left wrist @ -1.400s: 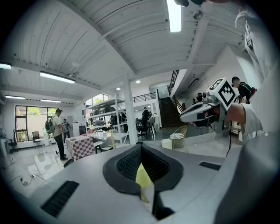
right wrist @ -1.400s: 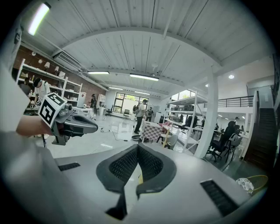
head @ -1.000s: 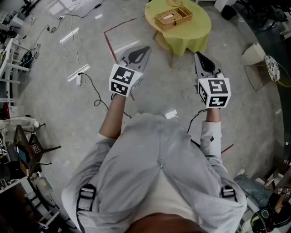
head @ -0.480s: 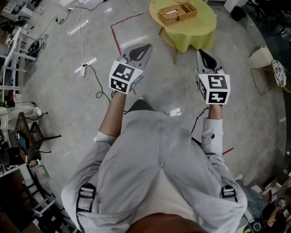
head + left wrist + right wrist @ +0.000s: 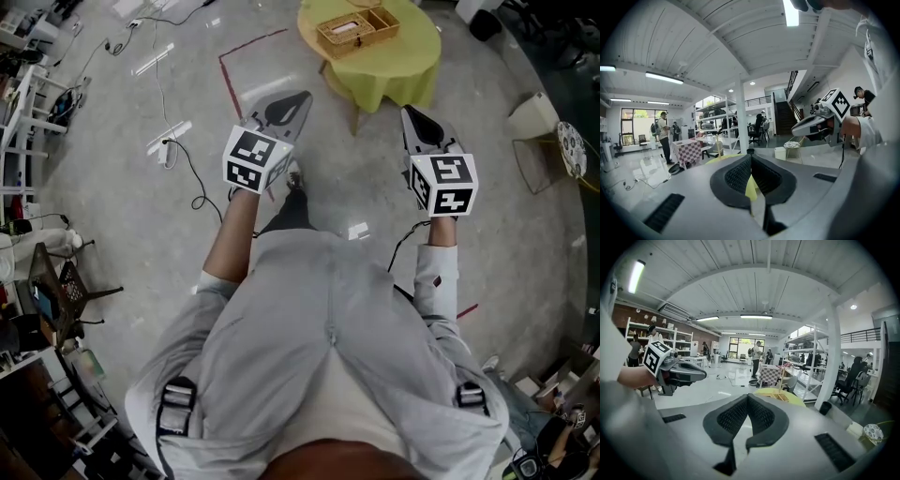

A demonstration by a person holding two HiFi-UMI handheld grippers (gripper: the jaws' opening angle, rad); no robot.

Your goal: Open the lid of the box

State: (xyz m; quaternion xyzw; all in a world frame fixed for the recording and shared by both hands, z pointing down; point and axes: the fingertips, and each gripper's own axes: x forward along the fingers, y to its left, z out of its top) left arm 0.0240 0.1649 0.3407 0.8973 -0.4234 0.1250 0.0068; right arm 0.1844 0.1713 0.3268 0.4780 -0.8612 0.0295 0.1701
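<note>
A woven box with compartments sits on a round table with a yellow-green cloth at the top of the head view, well ahead of both grippers. My left gripper is held out in the air, shut and empty, aimed toward the table's left side. The right gripper is also shut and empty, below the table's right edge in that view. In the right gripper view the table and the box show just past the shut gripper. The left gripper view shows only a yellow sliver of cloth behind its shut gripper.
Red tape lines and cables lie on the grey floor left of the table. A cardboard box and a wire stand are to the right. Shelving clutters the left edge. People stand far off.
The person has stepped forward: a shoe now shows between the grippers. Both grippers keep the same shut pose and have shifted slightly lower.
</note>
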